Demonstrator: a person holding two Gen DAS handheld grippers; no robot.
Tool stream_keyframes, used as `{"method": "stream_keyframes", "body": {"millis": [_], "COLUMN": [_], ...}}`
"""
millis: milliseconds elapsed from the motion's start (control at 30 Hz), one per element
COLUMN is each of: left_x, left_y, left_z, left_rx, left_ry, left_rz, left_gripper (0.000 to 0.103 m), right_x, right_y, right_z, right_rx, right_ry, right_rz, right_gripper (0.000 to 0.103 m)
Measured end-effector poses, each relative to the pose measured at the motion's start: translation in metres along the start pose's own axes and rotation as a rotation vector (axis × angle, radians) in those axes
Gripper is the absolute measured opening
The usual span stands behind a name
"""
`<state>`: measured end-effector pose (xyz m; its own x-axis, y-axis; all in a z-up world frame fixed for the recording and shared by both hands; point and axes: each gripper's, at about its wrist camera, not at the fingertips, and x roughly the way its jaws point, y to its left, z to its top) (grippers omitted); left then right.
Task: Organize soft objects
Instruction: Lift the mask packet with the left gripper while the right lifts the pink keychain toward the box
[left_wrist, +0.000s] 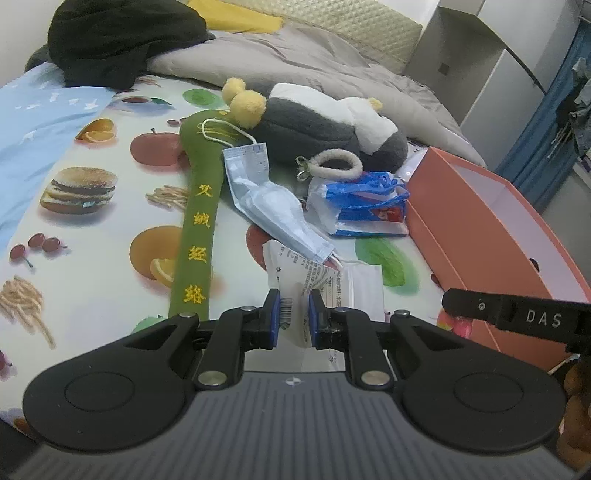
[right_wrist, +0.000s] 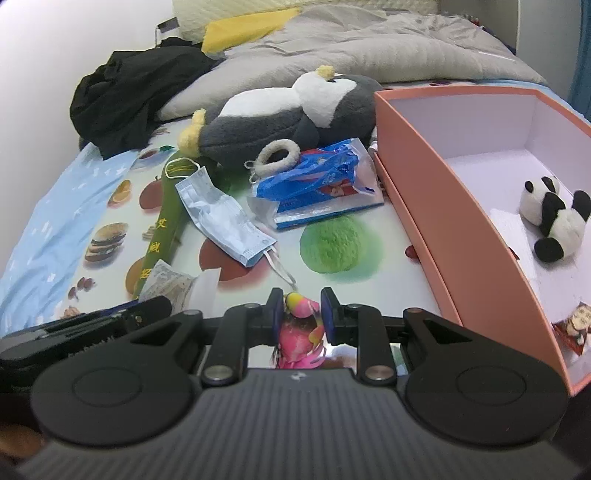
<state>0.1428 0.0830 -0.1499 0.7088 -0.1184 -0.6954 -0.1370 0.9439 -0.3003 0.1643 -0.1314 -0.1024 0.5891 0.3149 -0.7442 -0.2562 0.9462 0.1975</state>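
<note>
Both grippers are loaded over the bed (left_wrist: 96, 236): left gripper (left_wrist: 293, 308) has its jaws nearly closed, pinching a white printed packet (left_wrist: 295, 273) that looks like a wrapped mask; right gripper (right_wrist: 303, 308) has its jaws narrow, clamped on a small pink-and-yellow soft toy (right_wrist: 300, 325). The orange box (right_wrist: 436, 206) sits just right of the right gripper, open. Step in hand, as I judge it: carry both items into the box. To do it well, keep the squeeze steady, lift clear of the near box wall before crossing, take the right one in first since it is nearer, and bring the left over without the arms crossing; release low so nothing bounces out. Aim for bare floor beside the panda plush (right_wrist: 556, 218), not on top of it. Counts: one orange box, one panda plush plus one small red-and-white item (right_wrist: 576, 325) already inside; on the bed one grey-and-white penguin plush (right_wrist: 280, 118), one green embroidered stick pillow (left_wrist: 199, 206), one loose blue face mask (left_wrist: 266, 199), one blue plastic bag (right_wrist: 321, 181), one fluffy ring keychain (right_wrist: 277, 155), one black garment (right_wrist: 129, 92).
</note>
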Motion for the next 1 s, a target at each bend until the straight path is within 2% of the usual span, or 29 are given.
{"method": "stream_keyframes", "body": {"millis": [300, 600, 1000], "left_x": [-0.011, -0.036, -0.067], "left_y": [-0.008, -0.043, -0.103], "left_z": [0.029, 0.05, 0.045], "left_rx": [0.051, 0.083, 0.106], "left_ry": [0.008, -0.034, -0.077], "left_rz": [-0.051, -0.108, -0.172], "left_gripper": [0.019, 0.019, 0.019], "right_x": [-0.016, -0.055, -0.114], "right_y": [0.012, 0.001, -0.041], "right_z": [0.014, 0.029, 0.024], "right_rx": [0.03, 0.029, 0.05], "right_ry": [-0.04, -0.092, -0.135], "right_rz": [0.006, -0.031, -0.076], "right_gripper": [0.025, 0.025, 0.025]}}
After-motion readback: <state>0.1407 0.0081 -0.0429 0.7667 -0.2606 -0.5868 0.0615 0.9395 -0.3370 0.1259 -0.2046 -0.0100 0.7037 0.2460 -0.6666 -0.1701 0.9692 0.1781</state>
